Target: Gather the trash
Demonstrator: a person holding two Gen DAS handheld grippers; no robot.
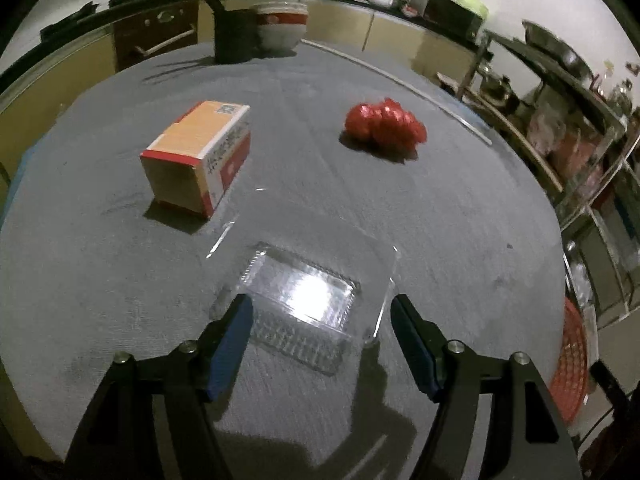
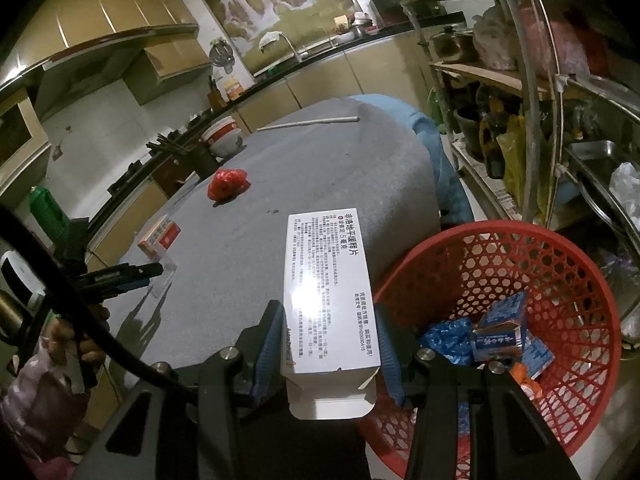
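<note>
My left gripper (image 1: 322, 306) is open, its fingers on either side of a clear plastic clamshell tray (image 1: 304, 300) lying on the grey table (image 1: 440, 216). An orange and red carton (image 1: 200, 156) lies beyond it to the left, and a crumpled red wrapper (image 1: 384, 124) to the right. My right gripper (image 2: 328, 320) is shut on a white medicine box (image 2: 326, 284) and holds it above the table edge, just left of the red mesh basket (image 2: 500, 248). The basket holds blue cartons (image 2: 504, 328) and blue wrappers. The left gripper (image 2: 136, 274) shows in the right wrist view.
A black holder with chopsticks (image 1: 232, 36) and a white bowl (image 1: 280, 26) stand at the table's far edge. A metal rack (image 2: 540, 100) full of goods stands right of the basket. Kitchen cabinets (image 1: 400, 36) run behind the table.
</note>
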